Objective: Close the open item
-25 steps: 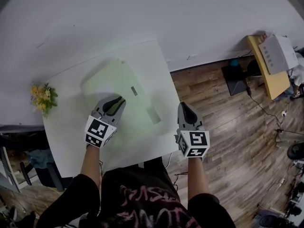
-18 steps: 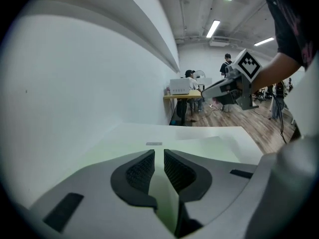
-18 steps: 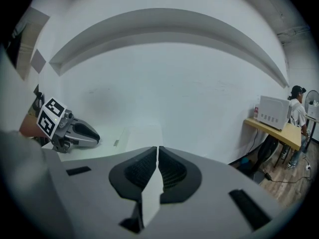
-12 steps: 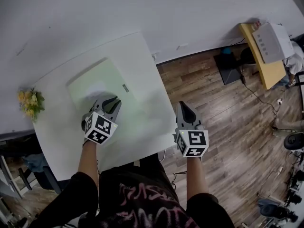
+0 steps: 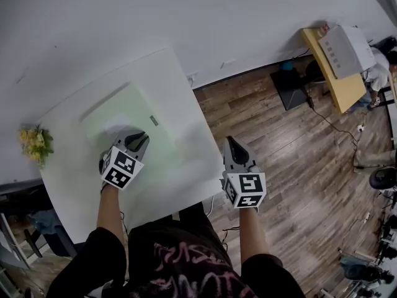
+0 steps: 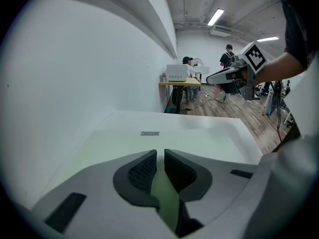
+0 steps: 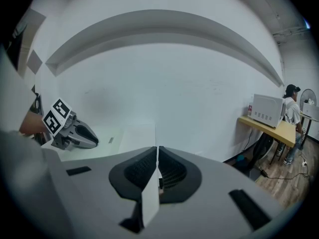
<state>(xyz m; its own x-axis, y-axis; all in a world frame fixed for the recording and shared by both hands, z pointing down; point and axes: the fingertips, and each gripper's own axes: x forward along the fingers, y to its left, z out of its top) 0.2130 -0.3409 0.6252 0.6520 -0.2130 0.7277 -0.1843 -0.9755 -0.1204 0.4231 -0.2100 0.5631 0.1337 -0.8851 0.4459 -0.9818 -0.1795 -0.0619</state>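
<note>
A flat pale green case [image 5: 118, 112] with a small grey label [image 5: 153, 120] lies shut on the white table [image 5: 177, 79]. My left gripper [image 5: 140, 136] is over the case's near edge, jaws shut with nothing between them. In the left gripper view the green lid [image 6: 169, 141] and its label [image 6: 149, 133] lie just beyond the left gripper [image 6: 160, 156]. My right gripper [image 5: 230, 139] hangs past the table's right edge, above the floor, shut and empty. The right gripper view looks over the right gripper [image 7: 157, 151] towards the left gripper [image 7: 93, 140] and the case [image 7: 108, 135].
A bunch of yellow flowers [image 5: 34, 144] sits at the table's left edge. A white wall runs behind the table. Wooden floor [image 5: 291, 160] lies to the right, with a yellow desk [image 5: 322, 67] bearing a white appliance [image 5: 341, 48]. People stand far off [image 6: 228, 54].
The green case, spread open one second ago, now lies folded shut and flat. My left gripper has drawn back to its near edge. The right gripper has barely moved.
</note>
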